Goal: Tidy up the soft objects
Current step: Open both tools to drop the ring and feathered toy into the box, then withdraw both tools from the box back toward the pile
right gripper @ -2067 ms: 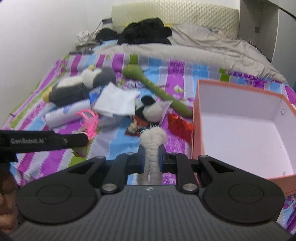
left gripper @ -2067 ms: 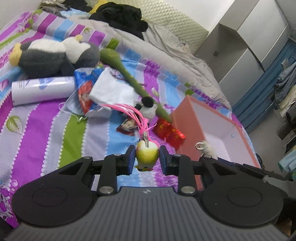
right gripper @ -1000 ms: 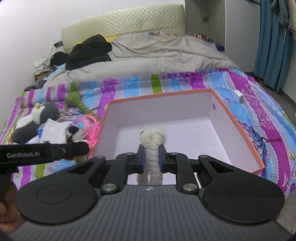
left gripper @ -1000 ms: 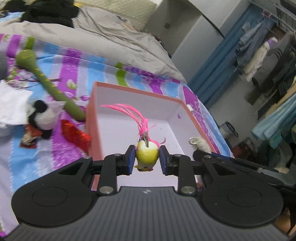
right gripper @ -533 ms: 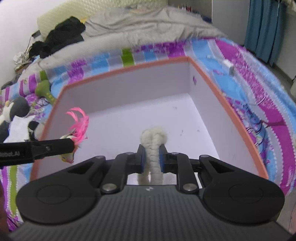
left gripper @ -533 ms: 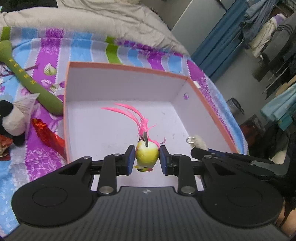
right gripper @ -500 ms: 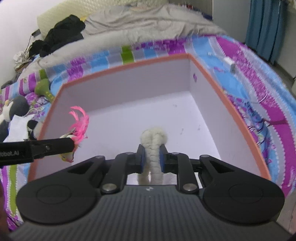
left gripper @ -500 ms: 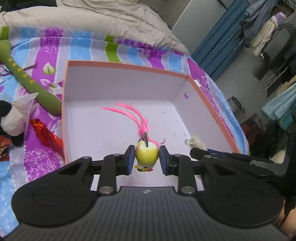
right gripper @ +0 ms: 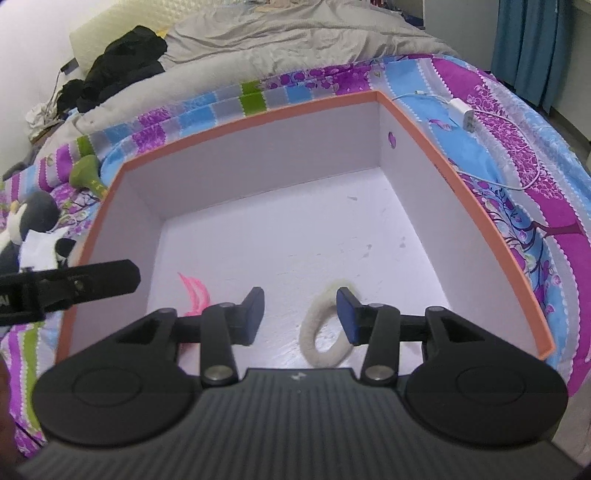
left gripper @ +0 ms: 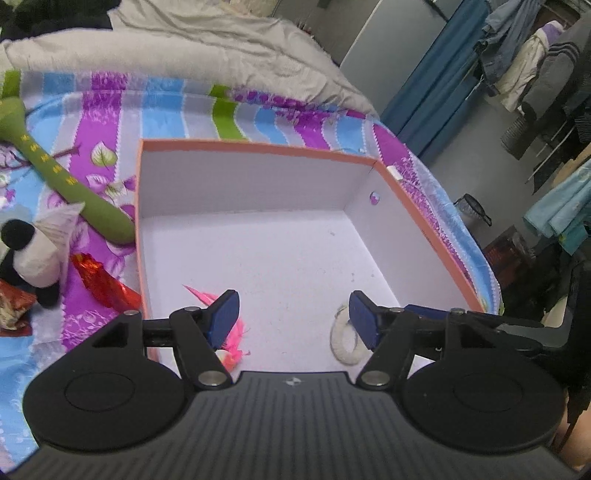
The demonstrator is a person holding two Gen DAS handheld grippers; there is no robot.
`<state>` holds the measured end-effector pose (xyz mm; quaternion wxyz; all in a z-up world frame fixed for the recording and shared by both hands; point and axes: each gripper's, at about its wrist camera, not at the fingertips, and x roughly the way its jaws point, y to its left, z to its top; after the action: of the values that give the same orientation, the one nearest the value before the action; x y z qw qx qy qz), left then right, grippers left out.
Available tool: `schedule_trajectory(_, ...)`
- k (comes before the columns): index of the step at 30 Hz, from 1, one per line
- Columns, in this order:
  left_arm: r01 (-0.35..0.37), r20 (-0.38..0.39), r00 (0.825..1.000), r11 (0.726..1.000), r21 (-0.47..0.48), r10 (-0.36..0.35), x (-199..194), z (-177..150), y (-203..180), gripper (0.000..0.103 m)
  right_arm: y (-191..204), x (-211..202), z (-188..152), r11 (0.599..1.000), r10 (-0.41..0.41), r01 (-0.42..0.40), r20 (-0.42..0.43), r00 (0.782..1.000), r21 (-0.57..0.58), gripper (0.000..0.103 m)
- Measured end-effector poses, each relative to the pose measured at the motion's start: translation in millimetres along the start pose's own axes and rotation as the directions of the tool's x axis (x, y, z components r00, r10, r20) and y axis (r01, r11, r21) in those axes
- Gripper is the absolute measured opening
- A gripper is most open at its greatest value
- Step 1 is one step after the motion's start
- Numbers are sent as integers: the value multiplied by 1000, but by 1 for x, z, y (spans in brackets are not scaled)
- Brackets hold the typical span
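An orange-rimmed white box [left gripper: 258, 147] [right gripper: 258, 107] lies on the striped bed. My left gripper [left gripper: 293, 317] is open above the box's near end. The yellow bird toy with pink feathers [left gripper: 231, 347] lies on the box floor under its left finger; its pink feathers also show in the right wrist view [right gripper: 195, 291]. My right gripper [right gripper: 300, 314] is open over the box. The cream fuzzy ring [right gripper: 325, 339] lies on the floor below it and also shows in the left wrist view [left gripper: 345, 343].
Left of the box lie a green plush stick [left gripper: 66, 181], a small panda plush [left gripper: 29, 258] and red foil wrappers [left gripper: 103, 284]. A white charger with cable [right gripper: 461, 112] lies right of the box. A grey duvet [right gripper: 295, 33] covers the bed's far end.
Both grippers have opened. The bird toy and the fuzzy ring have dropped from the jaws onto the box floor. Both grippers have moved a little closer over the box.
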<state>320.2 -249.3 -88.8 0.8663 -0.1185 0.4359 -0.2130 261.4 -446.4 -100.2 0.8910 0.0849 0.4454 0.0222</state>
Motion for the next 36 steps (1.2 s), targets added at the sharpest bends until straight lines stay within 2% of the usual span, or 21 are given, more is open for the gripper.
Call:
schedule_trajectory(9, -2, 78, 997, 1000, 21, 0, -65, -17, -5, 71, 18, -48, -13, 1000, 22, -21, 67, 997, -13, 46)
schedule_trajectory(18, -3, 151, 989, 1000, 30, -1, -139, -49, -3, 71, 46, -104, -36, 998, 45, -40, 147, 988, -38, 46)
schedule_trajectory(27, -29, 215, 976, 999, 21, 24, -206, -88, 12, 71, 79, -149, -72, 998, 62, -55, 207, 976, -41, 46)
schedule_trajectory(36, -75, 242, 967, 996, -40, 83, -256, -133, 45, 71, 119, -174, -109, 992, 109, -90, 220, 969, -92, 46)
